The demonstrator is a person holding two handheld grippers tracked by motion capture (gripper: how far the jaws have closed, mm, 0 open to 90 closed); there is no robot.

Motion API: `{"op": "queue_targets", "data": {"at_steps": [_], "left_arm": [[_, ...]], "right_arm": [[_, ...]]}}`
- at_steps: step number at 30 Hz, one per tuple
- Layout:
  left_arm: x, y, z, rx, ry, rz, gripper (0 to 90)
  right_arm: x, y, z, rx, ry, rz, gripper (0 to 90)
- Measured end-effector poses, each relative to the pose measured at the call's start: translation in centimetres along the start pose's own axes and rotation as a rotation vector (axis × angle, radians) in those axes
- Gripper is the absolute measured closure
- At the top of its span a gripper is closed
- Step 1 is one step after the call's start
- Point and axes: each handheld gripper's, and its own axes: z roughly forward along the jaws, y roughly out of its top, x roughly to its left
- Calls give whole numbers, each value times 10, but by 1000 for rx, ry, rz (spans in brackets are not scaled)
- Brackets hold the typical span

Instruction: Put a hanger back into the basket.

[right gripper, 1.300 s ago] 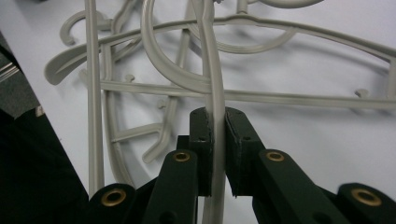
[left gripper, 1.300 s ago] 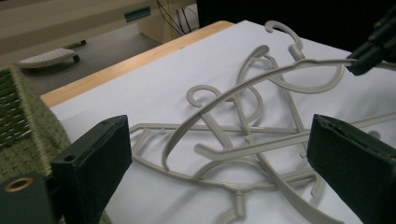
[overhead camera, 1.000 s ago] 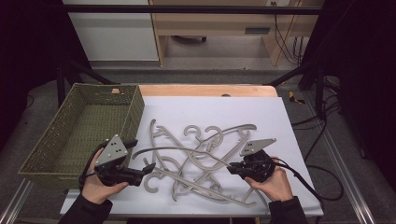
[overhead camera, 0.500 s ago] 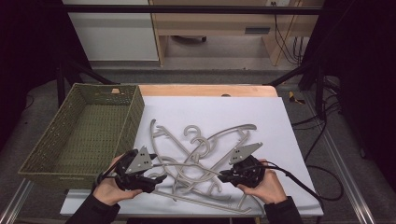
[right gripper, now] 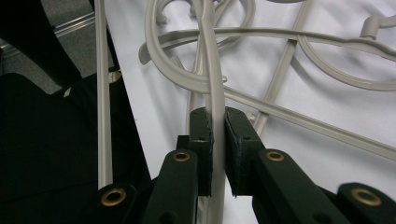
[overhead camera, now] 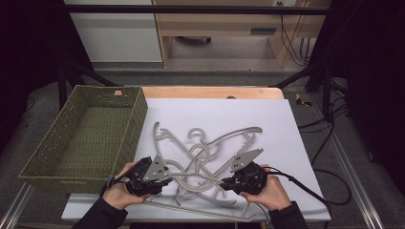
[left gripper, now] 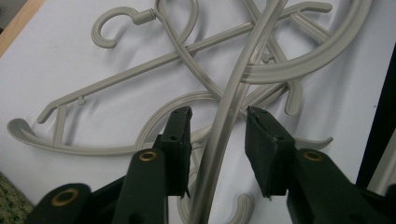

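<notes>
Overhead, hangers (overhead camera: 205, 157) sprawl across white table (overhead camera: 286, 129).

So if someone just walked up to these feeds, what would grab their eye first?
Probably the tangle of grey hangers piled on the white sheet at the table's middle, with both grippers at its near edge. The right gripper is clamped on one hanger arm, while the left gripper has just been closing around another arm, its pads not yet touching. Next, the green woven basket standing at the left of the pile.
</notes>
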Motion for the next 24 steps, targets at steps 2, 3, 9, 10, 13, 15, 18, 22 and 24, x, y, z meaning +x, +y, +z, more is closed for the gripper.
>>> {"op": "queue_targets", "data": {"at_steps": [2,3,9,10,13,15,18,22,24], "left_arm": [[-1,0,1,0,2,4,652],[-1,0,1,4,2,5,668],[-6,0,3,17,-4,25,745],[-7,0,2,23,0,29,749],[-9,0,0,23,6,38,758],[-9,1,-3,25,3,42,766],[-12,1,-5,22,-3,50,782],[-15,2,-8,11,-17,55,804],[-15,3,-8,7,-21,52,808]], "right_arm": [[1,0,1,-1,7,-6,822],[1,1,1,-6,4,-14,822],[1,0,2,-4,26,-16,821],[1,0,3,0,28,-16,820],[0,0,3,-4,26,-22,815],[-1,0,3,-20,20,-25,808],[-2,0,2,-42,5,-25,785],[-4,-1,-3,-70,-47,-16,749],[-5,-2,-3,-85,-53,-17,742]]}}
